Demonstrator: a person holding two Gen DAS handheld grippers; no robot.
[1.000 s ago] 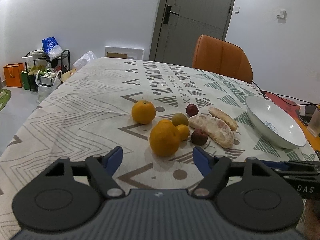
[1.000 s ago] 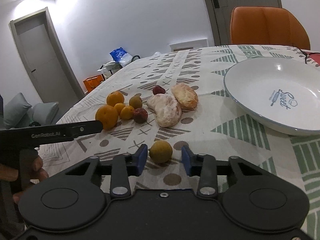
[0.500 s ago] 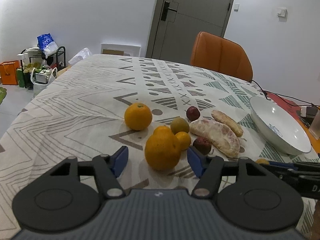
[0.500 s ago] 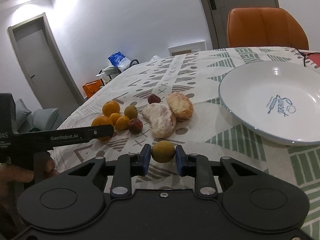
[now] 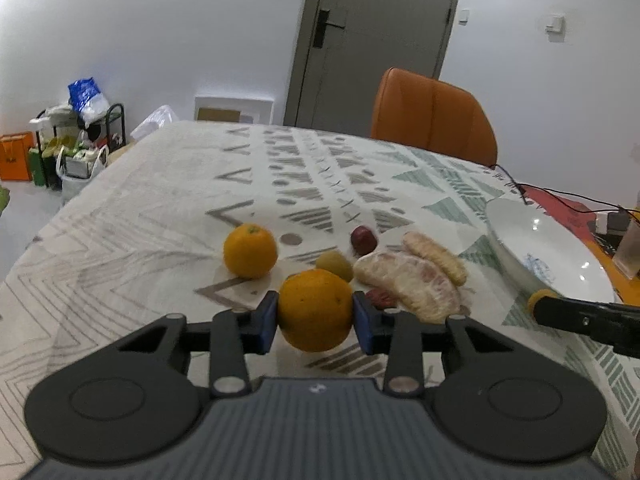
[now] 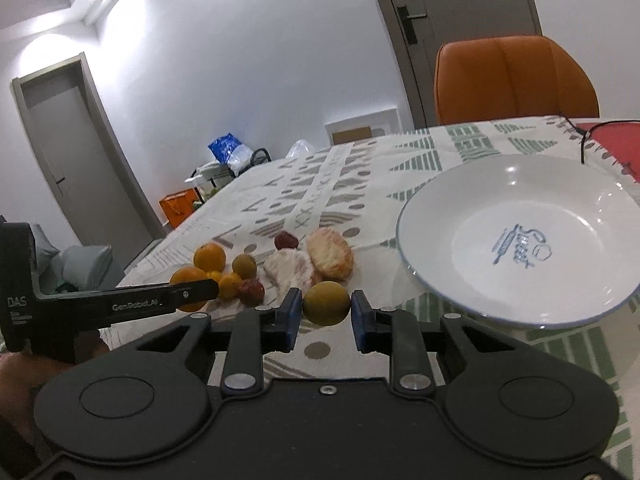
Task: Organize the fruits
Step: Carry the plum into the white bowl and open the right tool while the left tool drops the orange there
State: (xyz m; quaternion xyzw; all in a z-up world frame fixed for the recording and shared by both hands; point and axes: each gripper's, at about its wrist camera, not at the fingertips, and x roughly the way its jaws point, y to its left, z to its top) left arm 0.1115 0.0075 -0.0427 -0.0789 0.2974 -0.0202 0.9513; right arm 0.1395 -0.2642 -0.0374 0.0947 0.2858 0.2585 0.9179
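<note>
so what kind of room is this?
Likely a home dining room: a table with a patterned cloth, an orange chair pulled up to it, grey interior doors, and bags on a rack by the wall.

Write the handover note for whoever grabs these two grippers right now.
Left gripper: shut on the big orange.
Right gripper: shut on a small yellow-green fruit.
White plate: nothing in it yet.
On the cloth: second orange, two peeled pomelo pieces, two dark red fruits, more small yellowish fruits.
Done: both fruits gripped. Left: probably move everything to the plate.
</note>
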